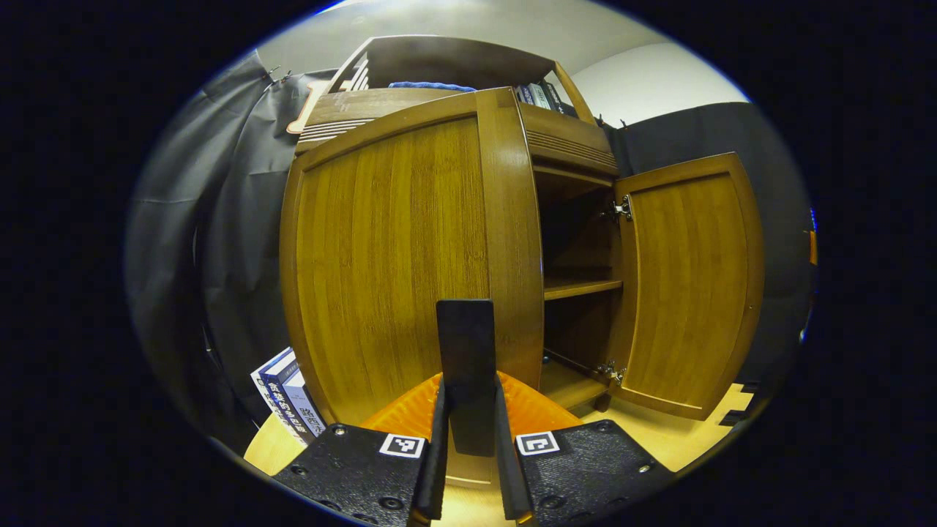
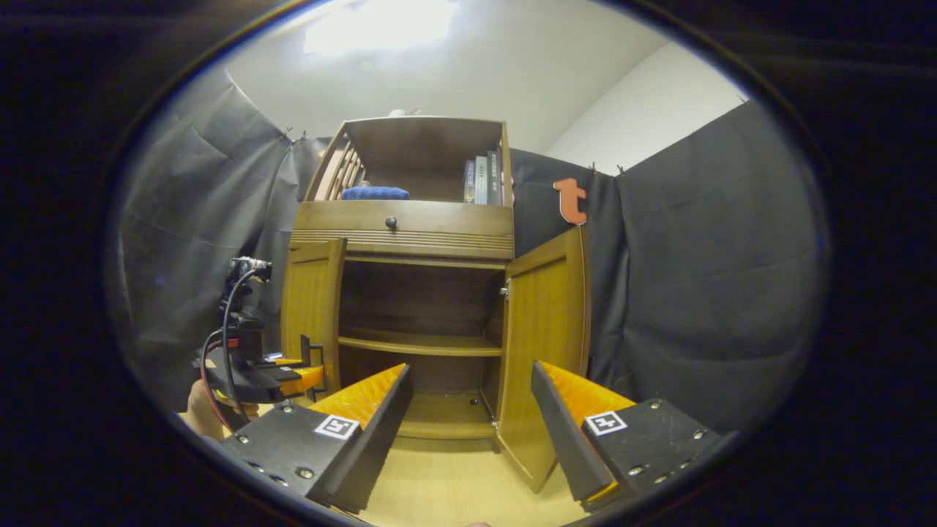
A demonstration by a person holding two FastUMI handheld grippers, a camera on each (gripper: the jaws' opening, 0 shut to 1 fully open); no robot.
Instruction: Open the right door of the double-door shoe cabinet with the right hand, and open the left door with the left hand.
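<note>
The wooden shoe cabinet (image 2: 410,219) stands ahead with both lower doors swung out. In the left gripper view the left door (image 1: 388,256) is very close, and my left gripper (image 1: 468,380) is shut on its dark upright handle (image 1: 465,337), one finger on each side. The right door (image 1: 688,285) hangs wide open on its hinges. In the right gripper view my right gripper (image 2: 468,432) stands open in front of the cabinet, nothing between its fingers, a little way from the right door (image 2: 545,344). The left gripper (image 2: 307,362) sits at the left door (image 2: 315,315), held by a hand (image 2: 198,410).
Inside the cabinet are a shelf (image 2: 417,342) and a bare bottom board. Above the doors runs a drawer with a knob (image 2: 392,222), and an upper shelf holds books (image 2: 483,179) and a blue cloth (image 2: 375,193). Books (image 1: 285,399) lean on the floor left of the cabinet. Black cloth walls surround it.
</note>
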